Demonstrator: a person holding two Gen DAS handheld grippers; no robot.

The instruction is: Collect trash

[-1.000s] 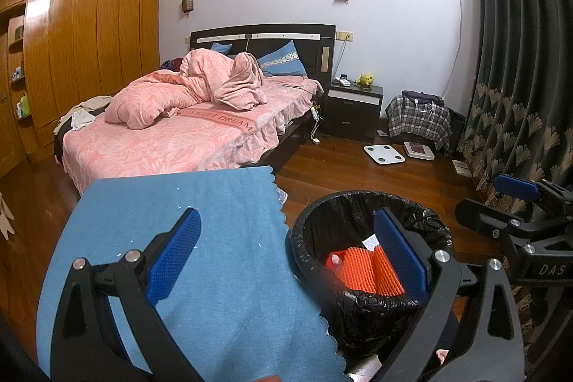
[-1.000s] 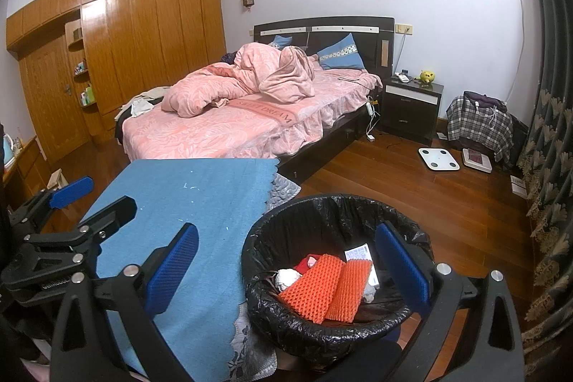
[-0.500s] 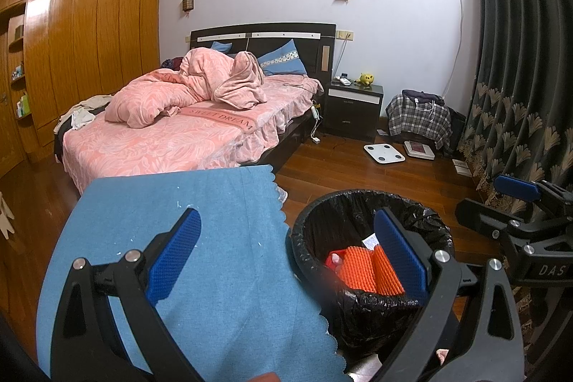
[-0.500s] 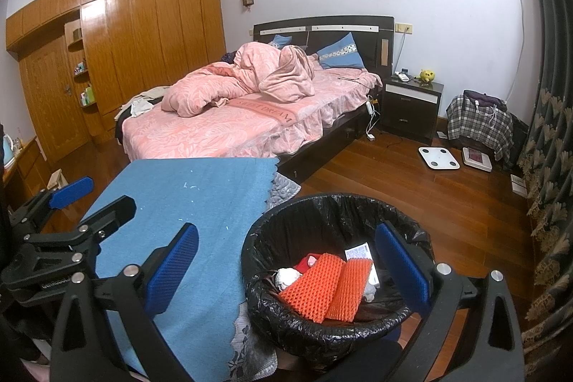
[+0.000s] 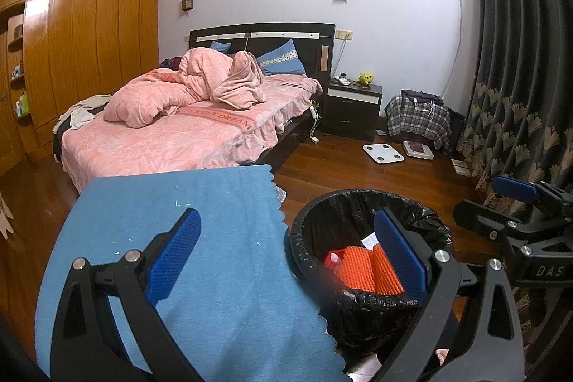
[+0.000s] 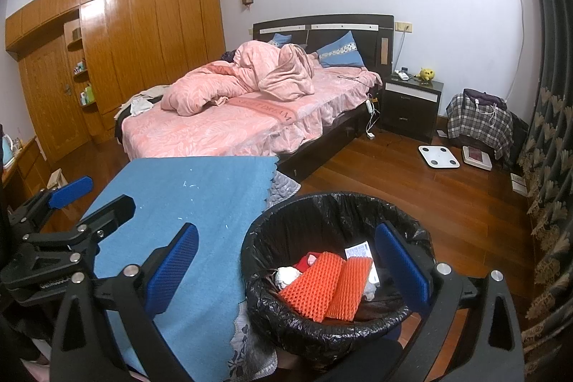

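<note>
Both of my grippers are released, jaws spread wide with nothing between the pads. Left gripper hangs over the seam between the blue cloth and the trash bin; right gripper sits over the same spot from its side.

Bin is round, lined with a crinkled glossy black bag. The trash is inside — two orange foam-mesh sleeves, ribbed and netted, lying side by side, with a white crumpled wad, a red scrap and a printed paper slip around them.

The cloth is matte woven fabric with a zigzag-cut edge and a few white flecks. Floor is polished wood planks.

Versus one second ago — no visible change; bin contents, cloth and both grippers sit where they were.
</note>
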